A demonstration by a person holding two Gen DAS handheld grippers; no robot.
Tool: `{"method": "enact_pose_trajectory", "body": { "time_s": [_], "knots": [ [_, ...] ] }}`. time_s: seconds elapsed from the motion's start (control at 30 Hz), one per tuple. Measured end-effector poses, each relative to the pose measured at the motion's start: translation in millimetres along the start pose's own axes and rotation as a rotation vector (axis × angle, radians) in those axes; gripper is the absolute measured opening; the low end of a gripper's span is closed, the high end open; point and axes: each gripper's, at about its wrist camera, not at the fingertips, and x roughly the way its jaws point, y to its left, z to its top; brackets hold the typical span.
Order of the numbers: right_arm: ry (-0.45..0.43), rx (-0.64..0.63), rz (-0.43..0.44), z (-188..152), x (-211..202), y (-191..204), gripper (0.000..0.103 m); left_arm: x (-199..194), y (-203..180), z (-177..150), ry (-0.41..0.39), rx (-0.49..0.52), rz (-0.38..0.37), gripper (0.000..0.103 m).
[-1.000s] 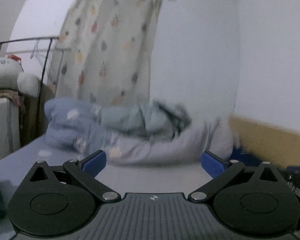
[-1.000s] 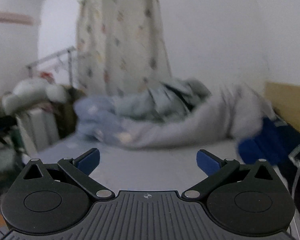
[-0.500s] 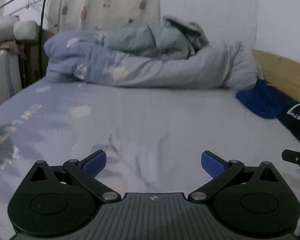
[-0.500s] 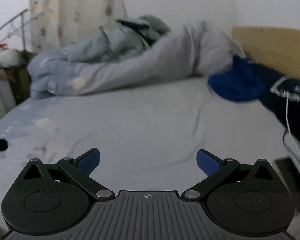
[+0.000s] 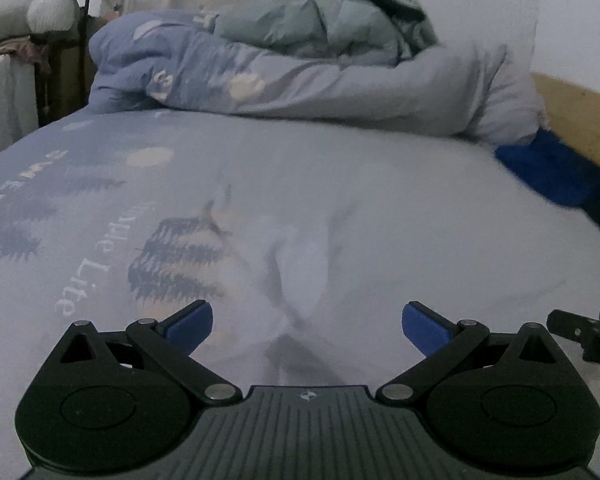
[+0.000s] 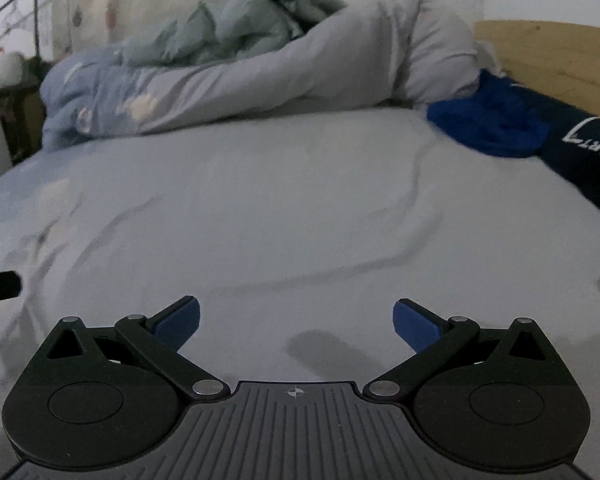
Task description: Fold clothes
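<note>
Risk of pinching bedsheet (image 6: pixel 300 208) instead of clothing. Left gripper (image 5: pixel 306 326) and right gripper (image 6: pixel 296 320): spread wide, empty, low over bare sheet. Clothes: blue garment (image 6: pixel 496 128) and dark garment (image 6: pixel 580 152) at two o'clock, well apart.

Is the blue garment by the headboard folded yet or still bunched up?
Still bunched up: the blue garment lies in a crumpled heap beside the dark garment, with no flat folded edges.
</note>
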Motion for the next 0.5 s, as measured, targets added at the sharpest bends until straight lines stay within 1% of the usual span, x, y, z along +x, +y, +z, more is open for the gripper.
{"method": "enact_pose_trajectory", "body": {
  "time_s": [0.07,0.17,0.33,0.5],
  "knots": [
    [0.013,-0.028,0.013,-2,6,6,0.103,4,0,1,-0.008,0.002,-0.017,0.103],
    [0.014,-0.023,0.023,-6,14,8,0.103,11,0,-1,-0.006,0.001,-0.038,0.103],
    [0.008,-0.019,-0.002,-6,26,8,0.103,21,-6,-9,0.019,0.043,-0.044,0.103],
    [-0.02,-0.036,-0.02,-8,38,12,0.103,28,-7,-13,0.041,0.035,-0.054,0.103]
  ]
}}
